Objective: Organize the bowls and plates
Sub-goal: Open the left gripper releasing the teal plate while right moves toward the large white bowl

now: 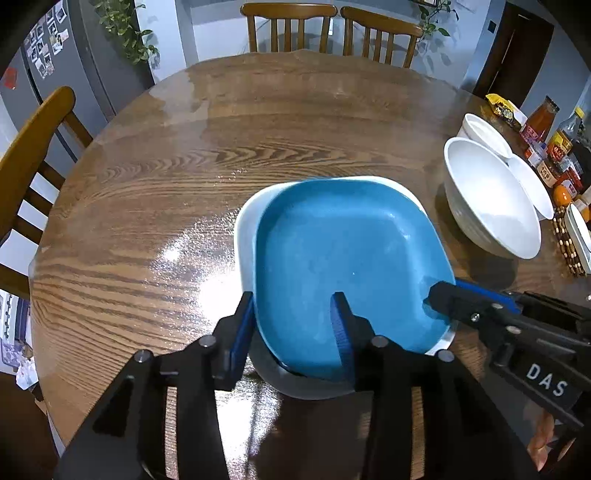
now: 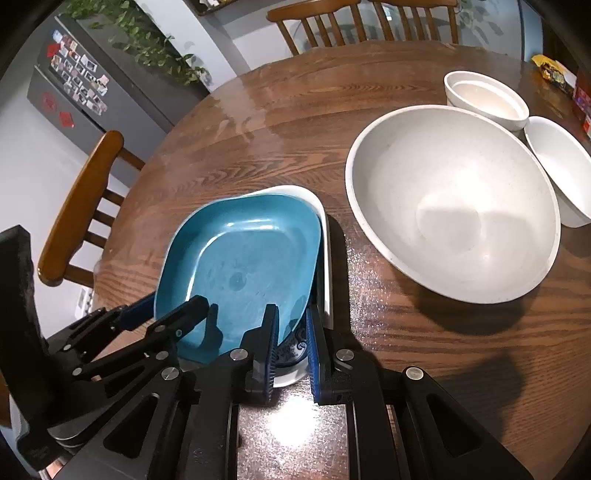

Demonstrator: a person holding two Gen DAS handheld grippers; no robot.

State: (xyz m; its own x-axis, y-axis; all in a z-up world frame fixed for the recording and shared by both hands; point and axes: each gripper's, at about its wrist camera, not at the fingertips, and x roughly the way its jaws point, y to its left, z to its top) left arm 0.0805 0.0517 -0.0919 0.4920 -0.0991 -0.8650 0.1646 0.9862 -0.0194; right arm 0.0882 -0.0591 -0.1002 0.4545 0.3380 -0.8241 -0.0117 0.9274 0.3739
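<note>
A blue square plate (image 1: 351, 258) lies tilted on top of a white square plate (image 1: 245, 225) on the round wooden table (image 1: 147, 177). My left gripper (image 1: 295, 325) straddles the blue plate's near rim with its fingers open. My right gripper (image 2: 291, 347) is closed down on the blue plate's (image 2: 243, 266) right edge, with the white plate (image 2: 325, 251) and a patterned dish (image 2: 295, 347) beneath. My right gripper also shows at the right of the left wrist view (image 1: 443, 299). A large white bowl (image 2: 454, 199) sits to the right, with two smaller white bowls (image 2: 487, 99) (image 2: 565, 166) behind it.
Wooden chairs stand at the far side (image 1: 291, 26) and at the left (image 1: 33, 147). Sauce bottles and jars (image 1: 554, 147) crowd the table's right edge. A fridge with magnets (image 2: 74, 81) stands at the left.
</note>
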